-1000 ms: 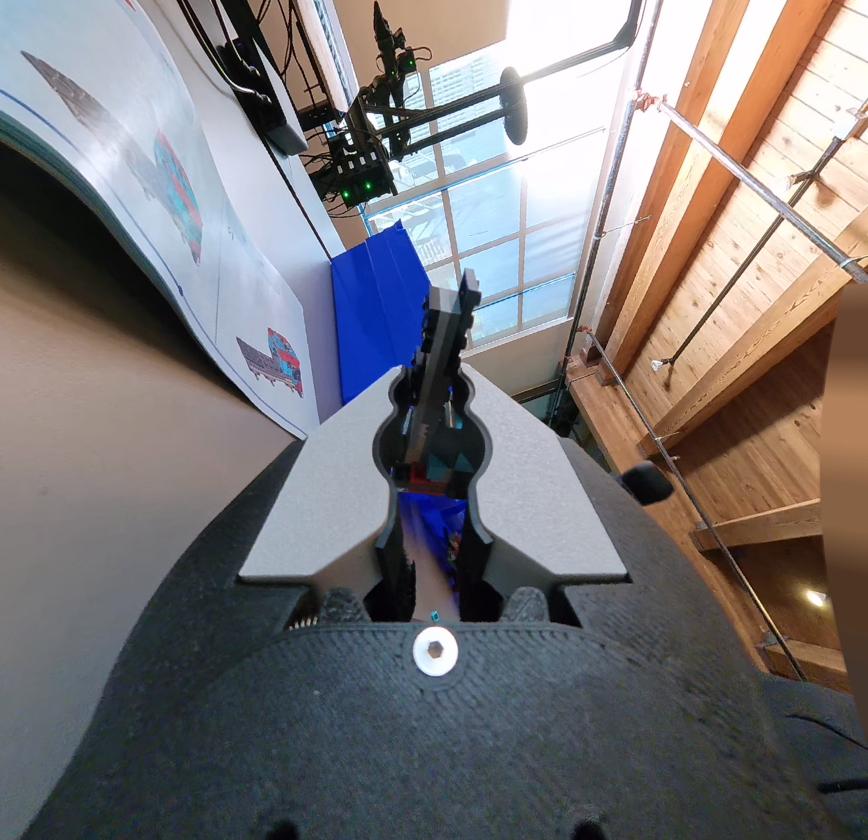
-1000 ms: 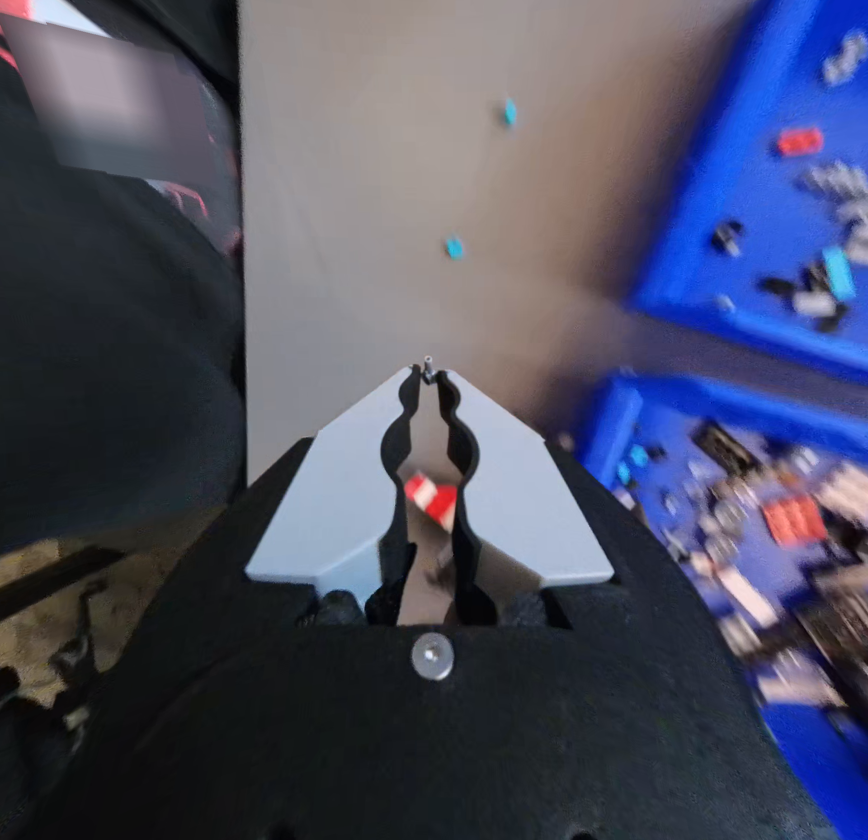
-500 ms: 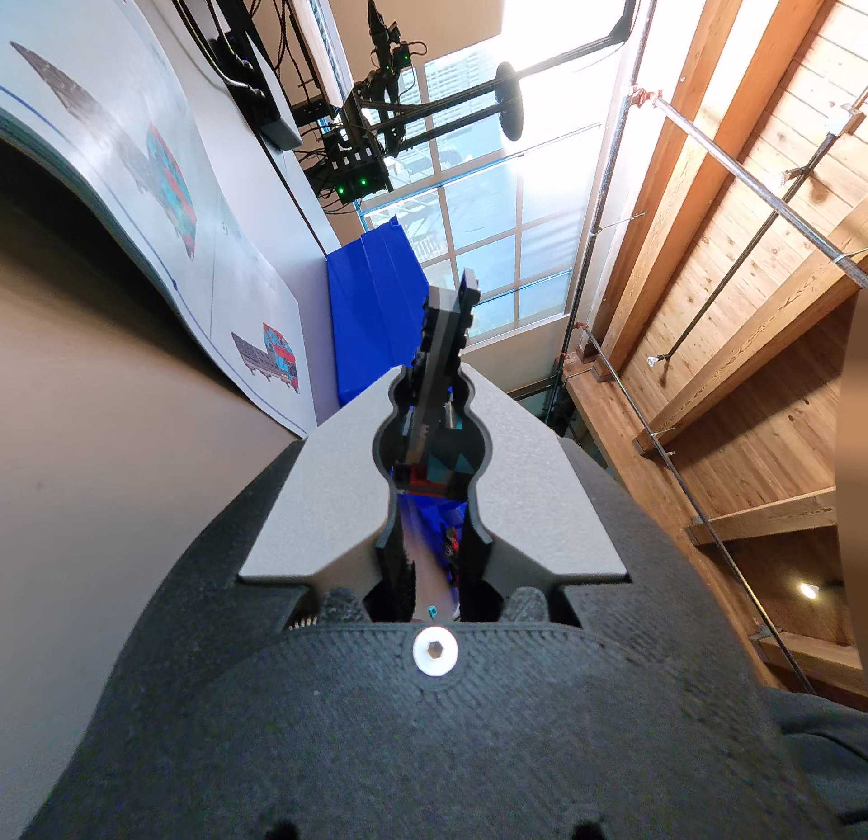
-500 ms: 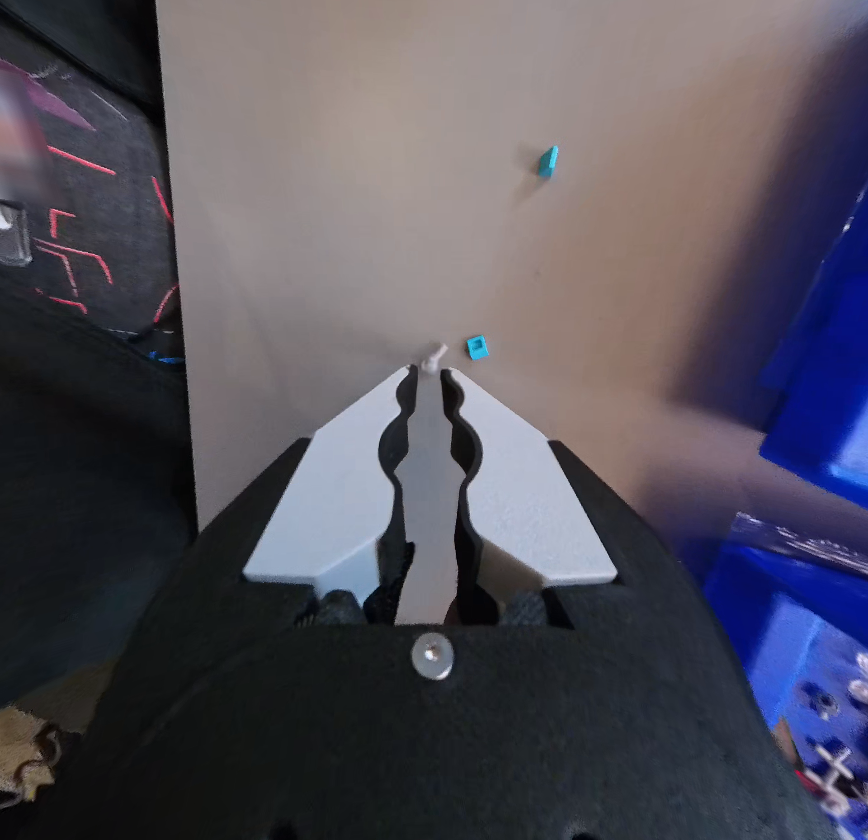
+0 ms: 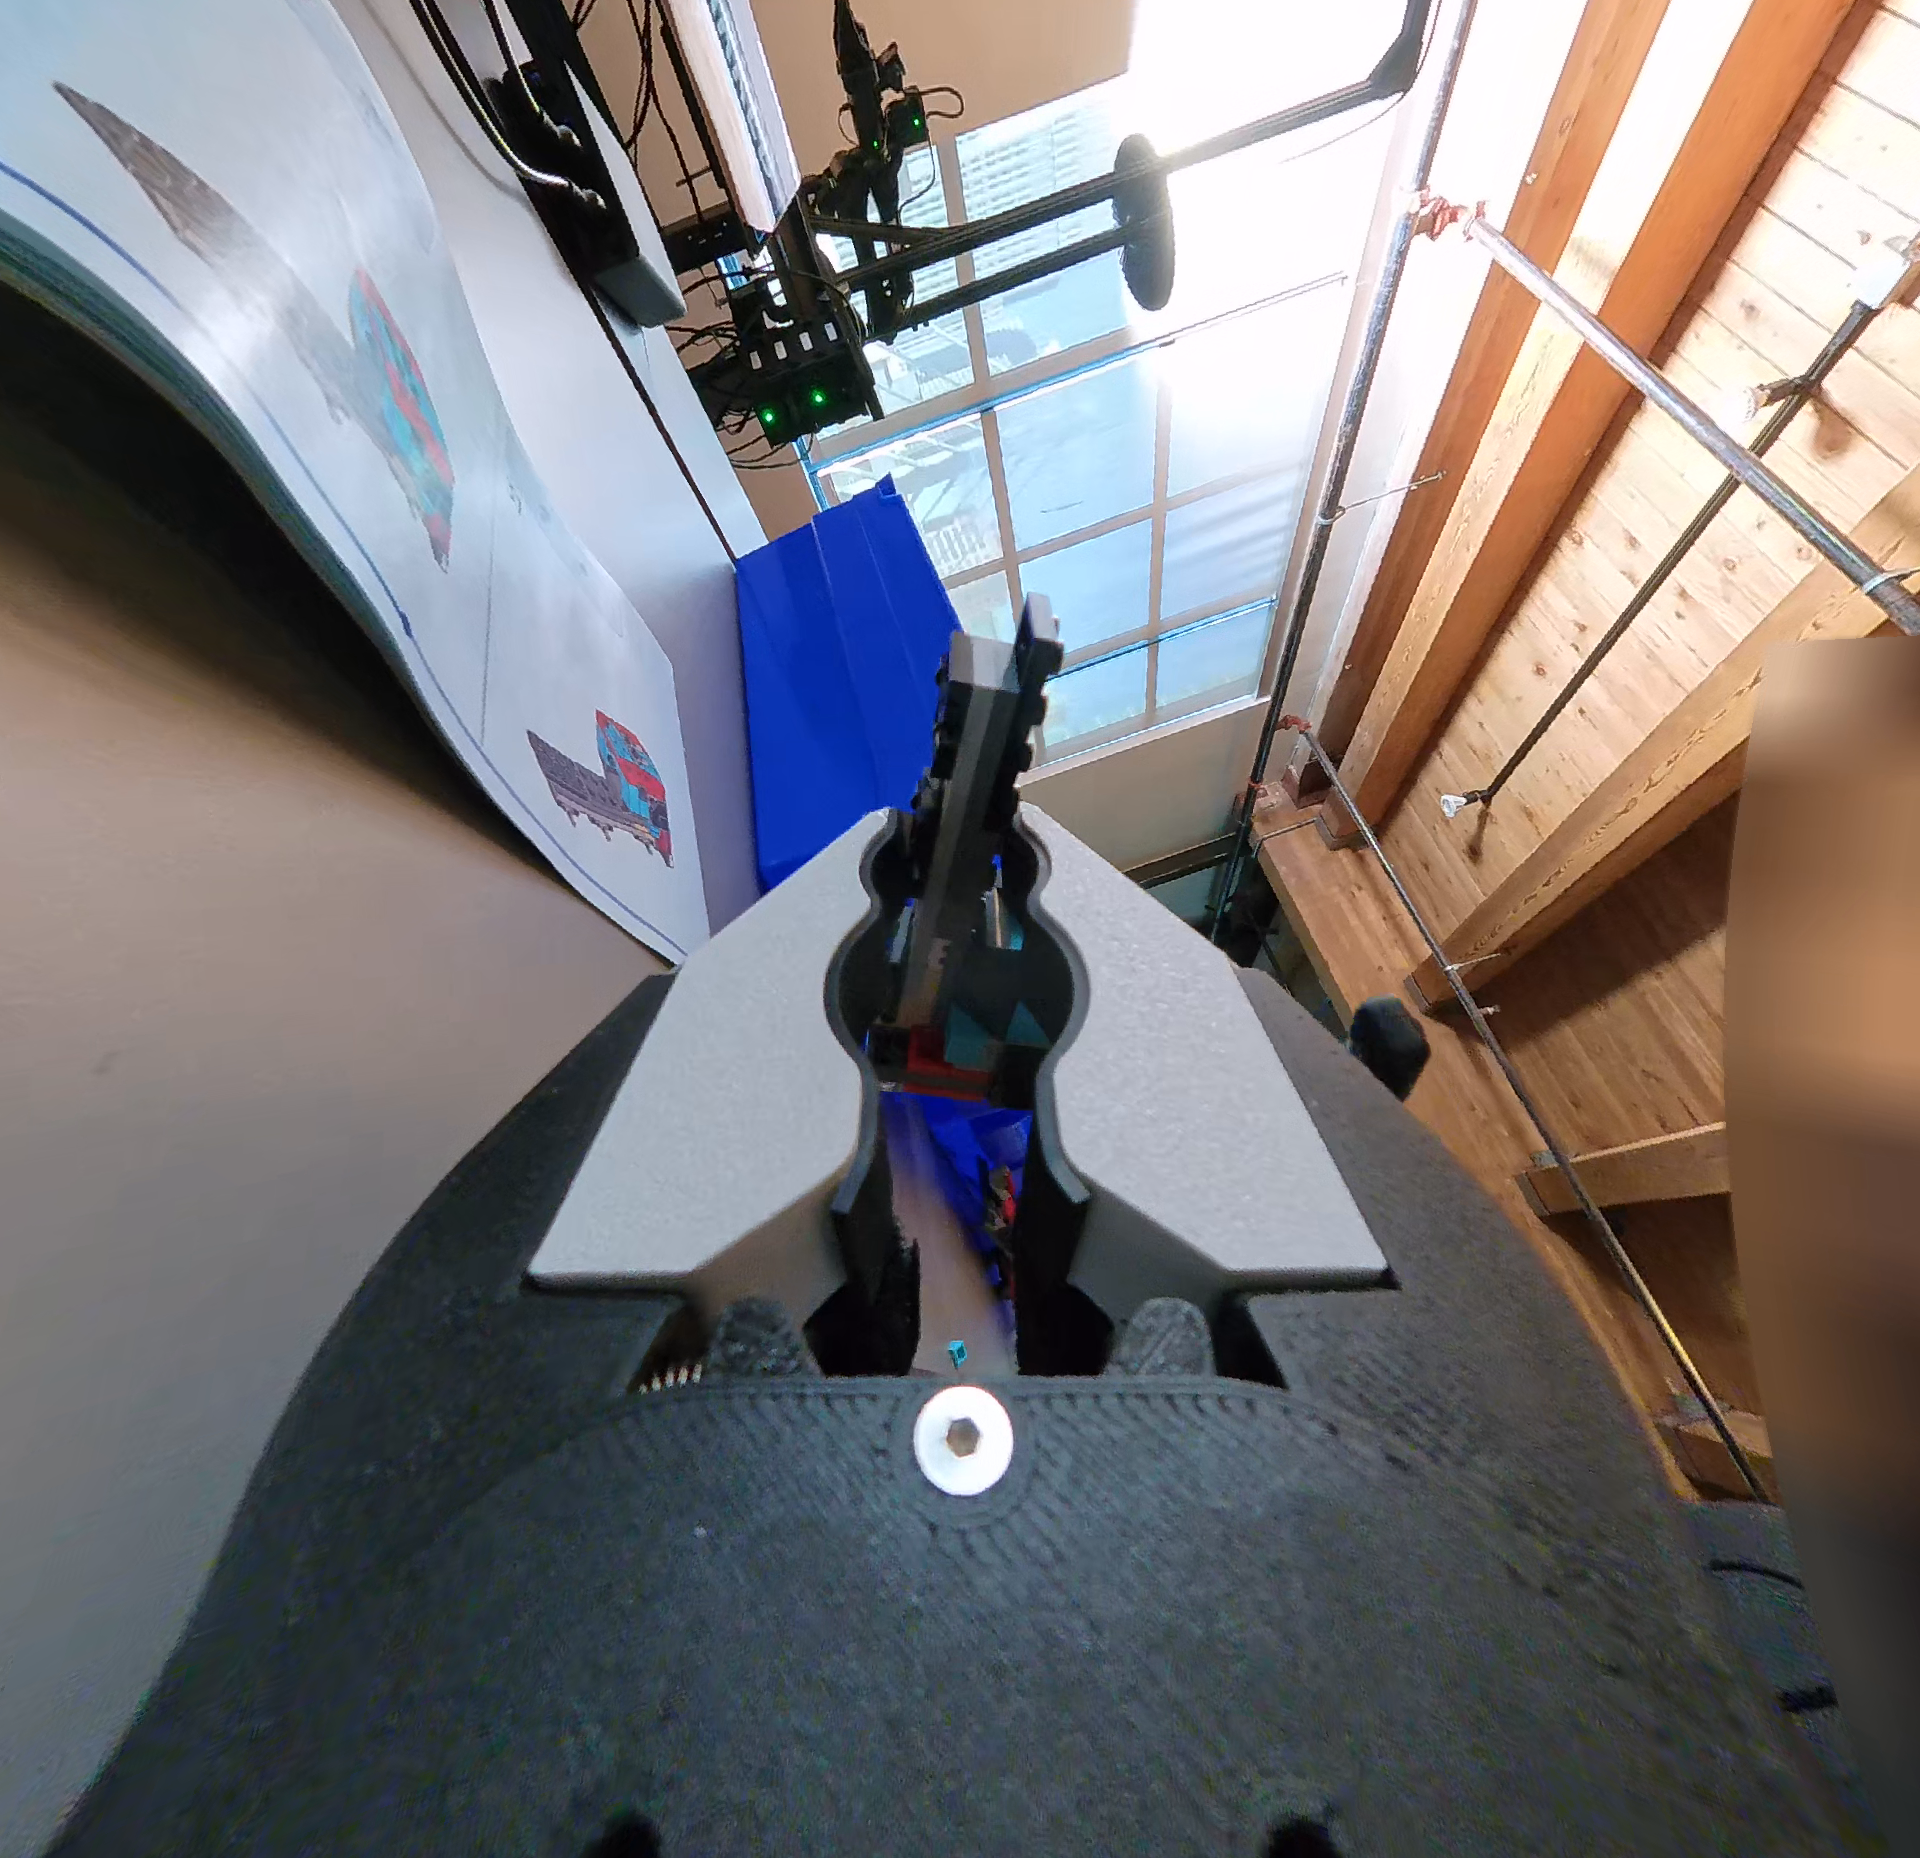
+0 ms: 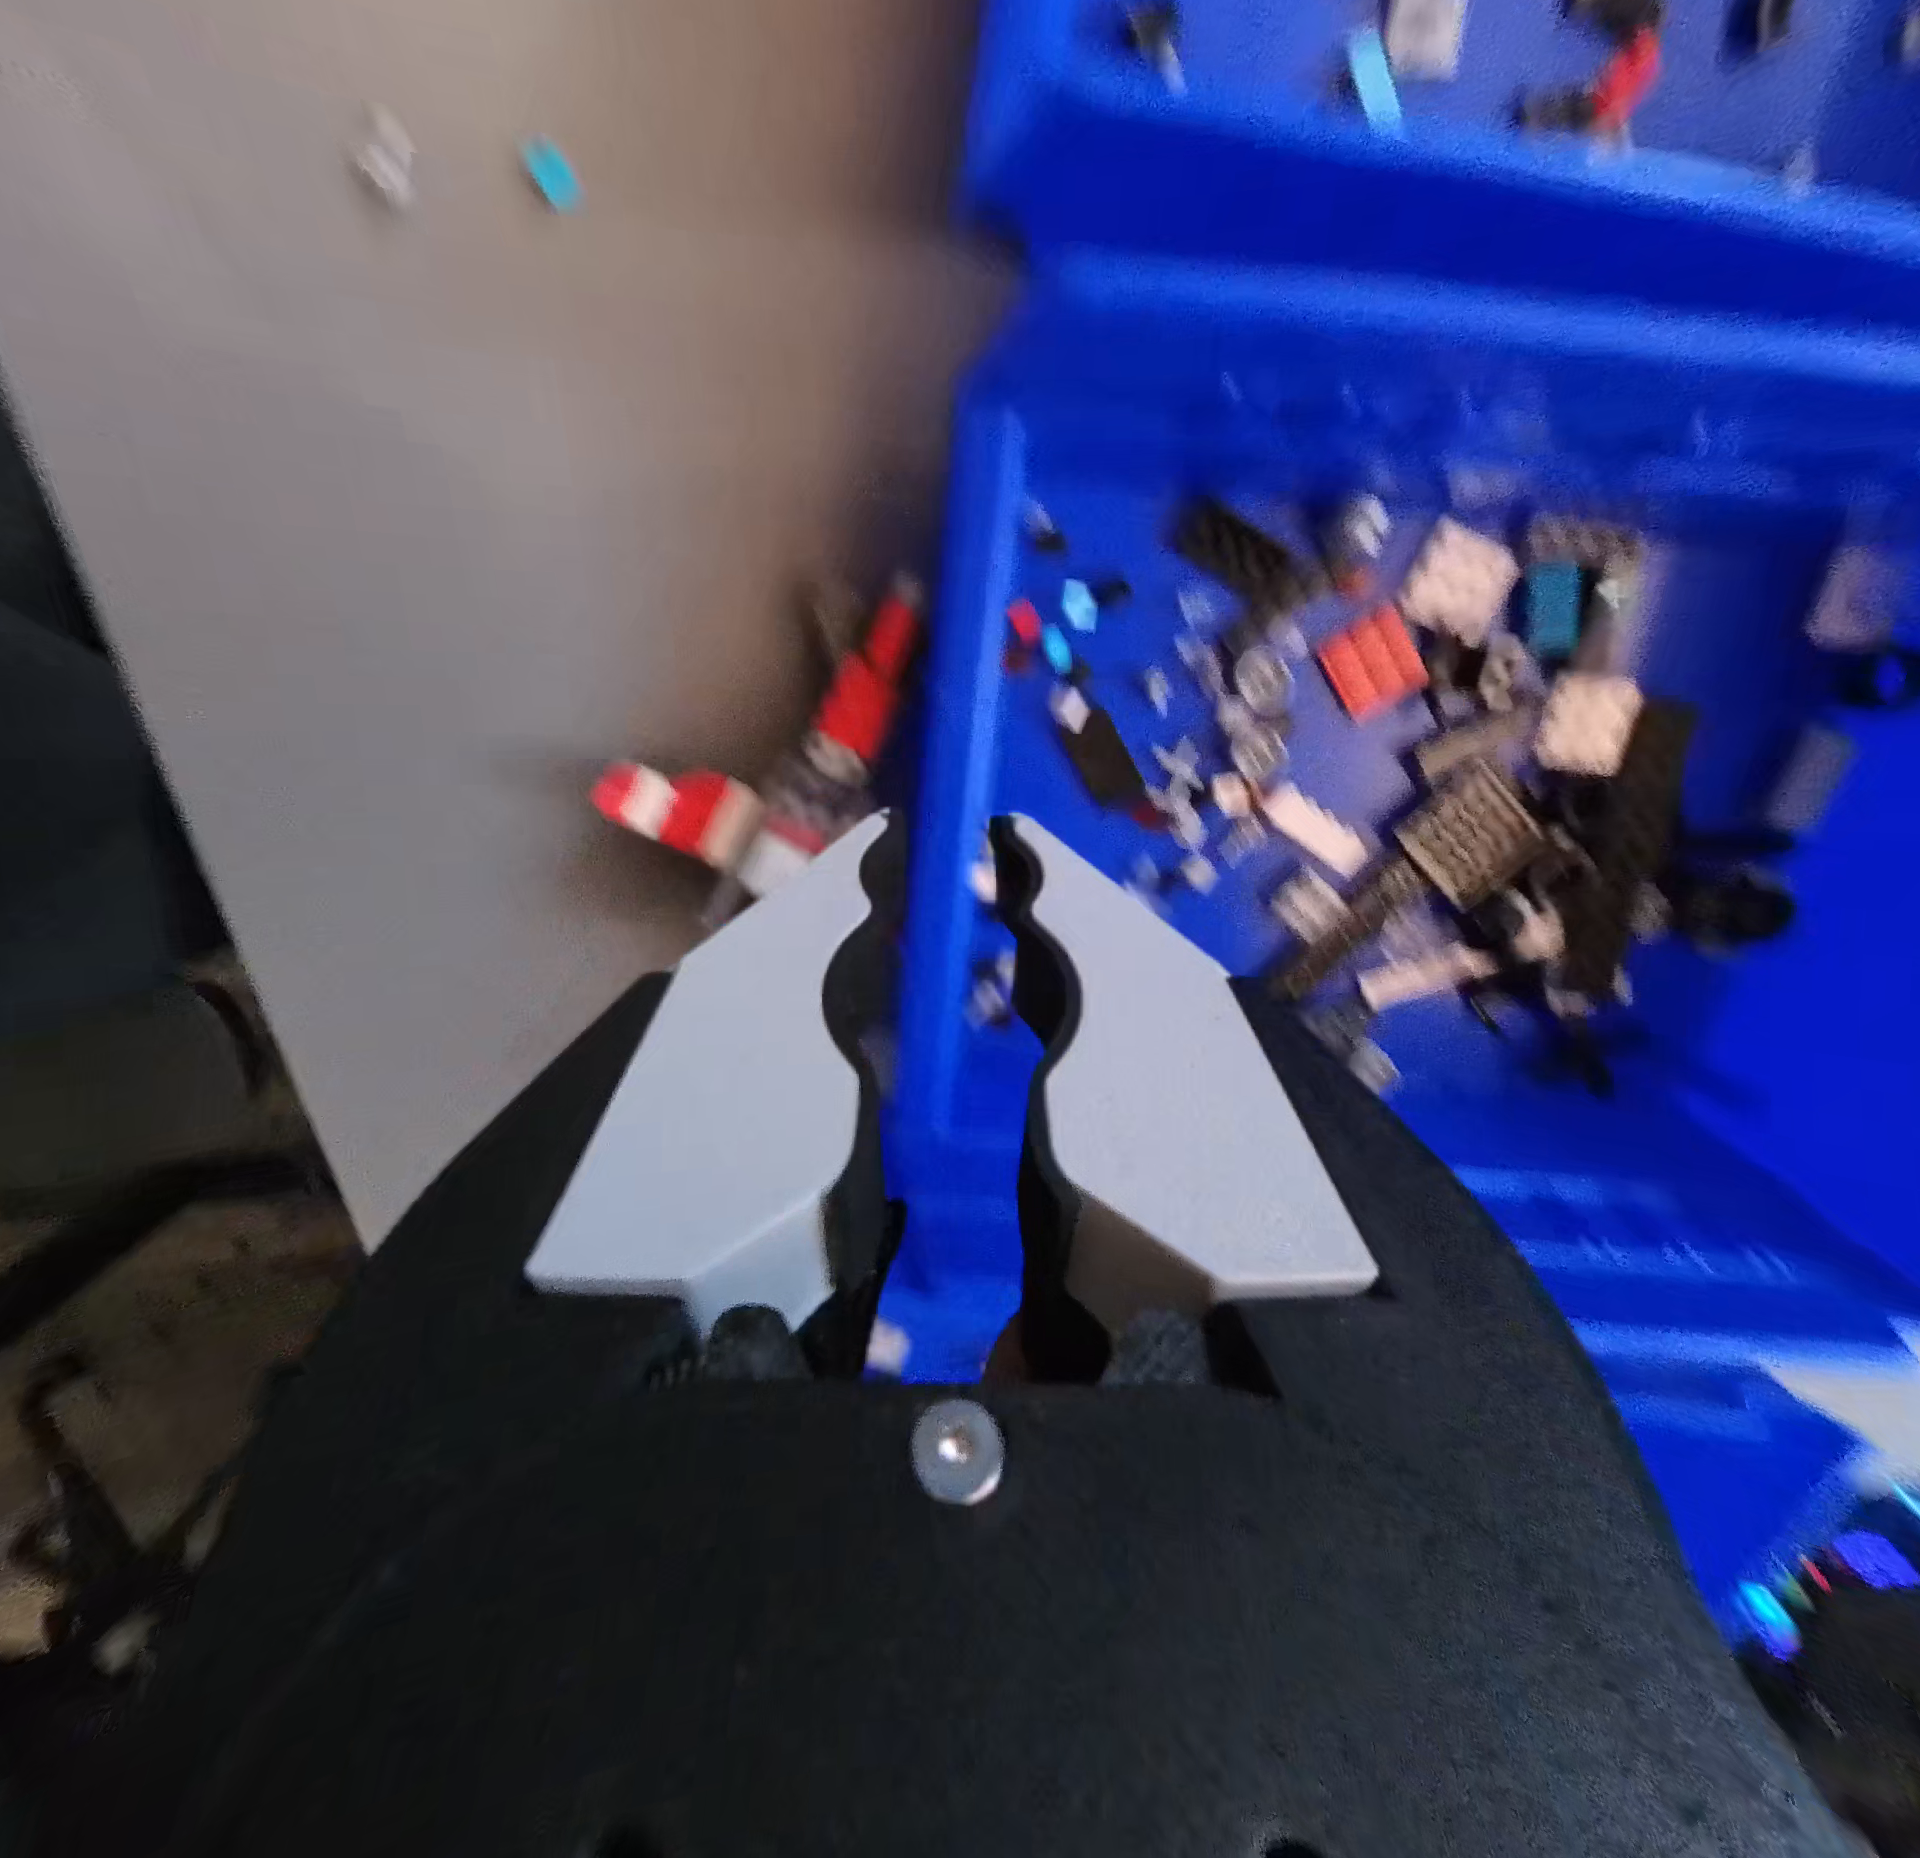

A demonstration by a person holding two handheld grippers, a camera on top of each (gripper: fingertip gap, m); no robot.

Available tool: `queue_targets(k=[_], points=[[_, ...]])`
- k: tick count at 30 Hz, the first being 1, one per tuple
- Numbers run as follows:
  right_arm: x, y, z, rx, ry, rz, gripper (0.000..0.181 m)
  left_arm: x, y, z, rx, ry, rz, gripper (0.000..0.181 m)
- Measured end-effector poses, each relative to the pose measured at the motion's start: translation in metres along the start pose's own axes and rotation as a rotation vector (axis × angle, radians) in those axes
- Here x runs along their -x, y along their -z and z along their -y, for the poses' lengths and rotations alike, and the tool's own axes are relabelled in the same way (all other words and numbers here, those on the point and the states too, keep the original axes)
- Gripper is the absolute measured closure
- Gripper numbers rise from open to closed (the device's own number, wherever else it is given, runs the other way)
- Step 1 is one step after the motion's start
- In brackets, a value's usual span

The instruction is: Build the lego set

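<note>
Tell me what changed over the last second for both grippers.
The right gripper swung from over the bare table back toward the blue parts tray. It let go of the tiny pale piece pinched at its tips; its jaws now stand apart and empty, and a small pale piece lies by the teal piece. The left gripper stays clamped on the dark grey Lego assembly, pointing upward.

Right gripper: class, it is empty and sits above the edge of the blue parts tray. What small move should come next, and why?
Probably ease the right gripper forward over the blue tray toward the loose pieces and pick one. Its jaws stand apart with nothing between them, while the left gripper is clamped on the part-built model, waiting for a piece.
</note>
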State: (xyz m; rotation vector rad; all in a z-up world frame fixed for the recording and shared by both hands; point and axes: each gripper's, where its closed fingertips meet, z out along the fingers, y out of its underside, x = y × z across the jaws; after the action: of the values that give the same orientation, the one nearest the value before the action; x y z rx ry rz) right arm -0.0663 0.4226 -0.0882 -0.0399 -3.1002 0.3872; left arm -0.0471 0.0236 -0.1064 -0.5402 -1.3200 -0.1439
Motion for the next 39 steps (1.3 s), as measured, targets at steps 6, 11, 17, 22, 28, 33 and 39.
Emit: queue_targets(k=[6,11,17,22,28,33,39], points=[[-0.031,-0.013,-0.062,0.286,0.176,0.109,0.155,0.006,-0.003,0.0,0.004,-0.003,0.04,0.164],[-0.036,-0.036,-0.081,0.35,0.32,0.232,0.147,0.012,-0.004,0.002,-0.01,-0.006,0.085,0.164],[-0.046,-0.05,-0.092,0.357,0.403,0.243,0.136,0.02,-0.005,0.004,-0.019,-0.005,0.137,0.164],[-0.049,-0.056,-0.092,0.311,0.503,0.163,0.122,0.023,-0.006,0.004,-0.016,0.0,0.154,0.164],[-0.056,-0.057,-0.086,0.237,0.538,0.129,0.101,0.024,-0.008,0.001,0.0,-0.005,0.162,0.164],[-0.059,-0.064,-0.092,0.317,0.589,0.126,0.097,0.023,-0.007,0.003,-0.009,-0.006,0.157,0.164],[-0.072,-0.07,-0.093,0.345,0.617,0.069,0.096,0.021,-0.005,0.004,-0.021,-0.004,0.147,0.164]])
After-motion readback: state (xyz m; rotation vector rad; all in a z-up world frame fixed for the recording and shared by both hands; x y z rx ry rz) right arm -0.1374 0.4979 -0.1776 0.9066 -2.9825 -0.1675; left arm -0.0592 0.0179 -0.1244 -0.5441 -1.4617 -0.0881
